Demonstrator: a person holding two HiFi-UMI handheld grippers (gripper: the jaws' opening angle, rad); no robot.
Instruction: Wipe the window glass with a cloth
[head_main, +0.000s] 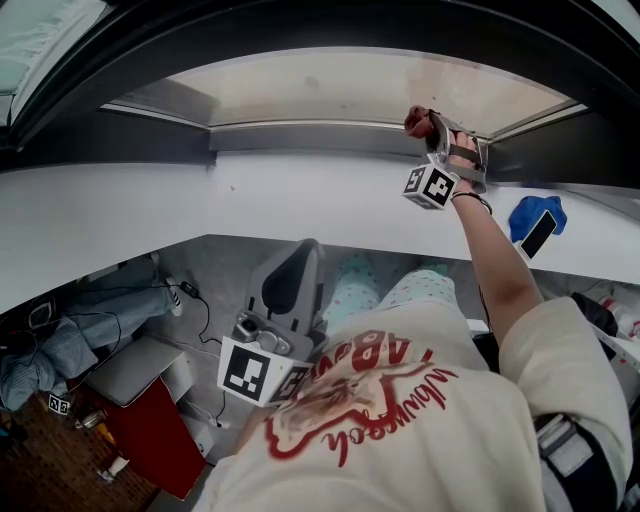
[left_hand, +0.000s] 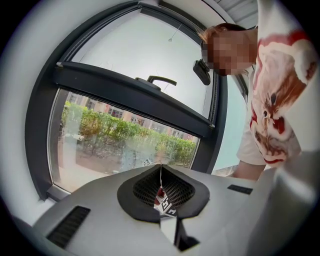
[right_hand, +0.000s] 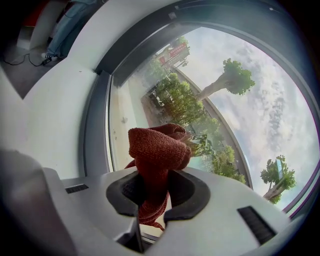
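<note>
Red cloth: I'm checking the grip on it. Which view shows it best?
The right gripper view: the red cloth fills the centre, pinched in the right gripper. The head view shows a small tip; the left gripper view, at most a speck.

Cloth between right tongs before window glass, left tongs behind.

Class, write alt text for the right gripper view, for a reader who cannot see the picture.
The right tongs grip a bunched red cloth, held up close to the window glass. Through the glass show green trees and a cloudy sky; the grey window frame runs down the left.
</note>
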